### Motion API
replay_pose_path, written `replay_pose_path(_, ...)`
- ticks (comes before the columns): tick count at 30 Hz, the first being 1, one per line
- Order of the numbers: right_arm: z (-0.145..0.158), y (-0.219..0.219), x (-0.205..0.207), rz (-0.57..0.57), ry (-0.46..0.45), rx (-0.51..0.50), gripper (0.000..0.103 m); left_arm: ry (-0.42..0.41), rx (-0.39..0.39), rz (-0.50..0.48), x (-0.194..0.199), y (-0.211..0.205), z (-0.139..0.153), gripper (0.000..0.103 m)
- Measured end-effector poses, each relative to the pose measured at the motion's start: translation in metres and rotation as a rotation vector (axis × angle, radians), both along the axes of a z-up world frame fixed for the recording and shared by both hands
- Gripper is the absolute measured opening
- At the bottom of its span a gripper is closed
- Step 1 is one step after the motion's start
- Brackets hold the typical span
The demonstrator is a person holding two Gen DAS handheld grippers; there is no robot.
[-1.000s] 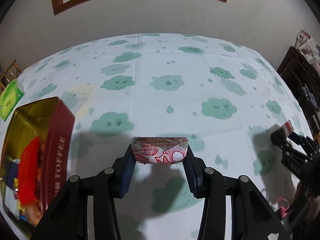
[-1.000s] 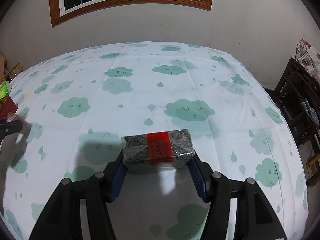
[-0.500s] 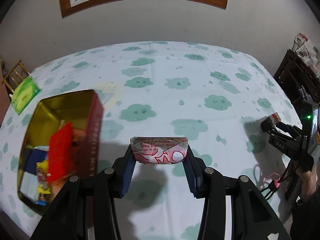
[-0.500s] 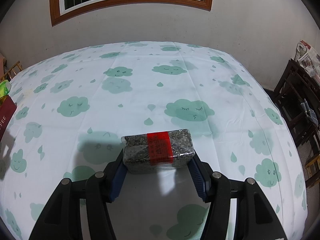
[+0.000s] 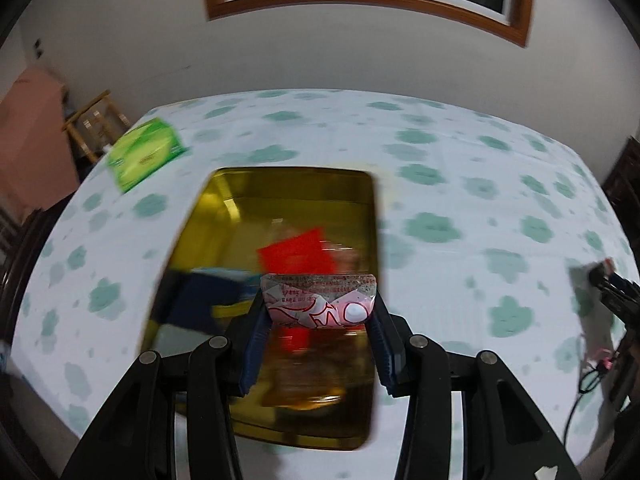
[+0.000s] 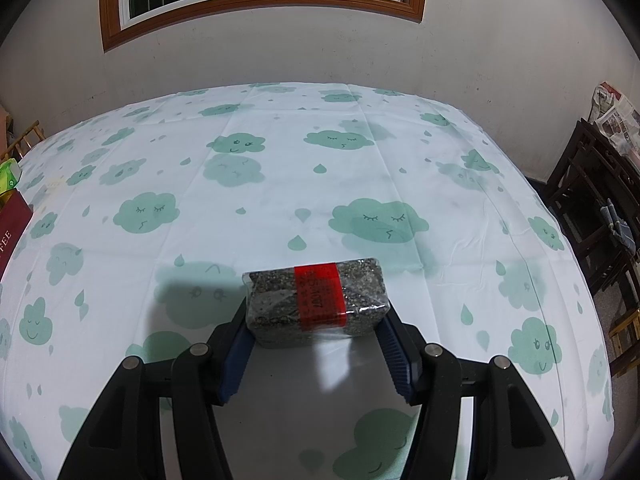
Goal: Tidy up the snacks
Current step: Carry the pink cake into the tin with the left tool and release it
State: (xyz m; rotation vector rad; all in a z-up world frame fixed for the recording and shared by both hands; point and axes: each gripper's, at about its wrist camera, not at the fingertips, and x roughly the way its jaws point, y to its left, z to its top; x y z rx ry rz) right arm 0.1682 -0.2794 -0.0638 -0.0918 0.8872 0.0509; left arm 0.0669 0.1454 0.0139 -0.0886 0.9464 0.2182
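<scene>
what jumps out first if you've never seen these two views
In the left wrist view, the open gold-lined tin fills the middle, with a red packet inside, and the left gripper holds a pink-and-white snack pouch right over it. In the right wrist view, the right gripper clamps a grey block snack with a red band above the cloud-print tablecloth. A bright green box sits at the far left table edge.

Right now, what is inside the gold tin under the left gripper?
Blurred, the gold tin holds a red packet and a dark blue pack. The held pink-and-white snack hides what lies beneath it.
</scene>
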Motion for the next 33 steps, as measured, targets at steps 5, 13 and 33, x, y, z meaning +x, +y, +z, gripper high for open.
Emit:
replay_pose_path(5, 0.000, 0.000, 0.000, 0.000, 0.000, 0.000, 0.060, 0.016, 0.019, 0.042, -0.005, 0.029, -0.007, 0.042)
replay_pose_path(13, 0.001, 0.000, 0.000, 0.002, -0.002, -0.014, 0.060, 0.061, 0.018, 0.071, -0.006, 0.049, -0.028, 0.042)
replay_pose_path(33, 0.001, 0.001, -0.001, -0.011, 0.001, -0.017, 0.059, 0.052, 0.040, 0.062, -0.010, 0.052, -0.033, 0.055)
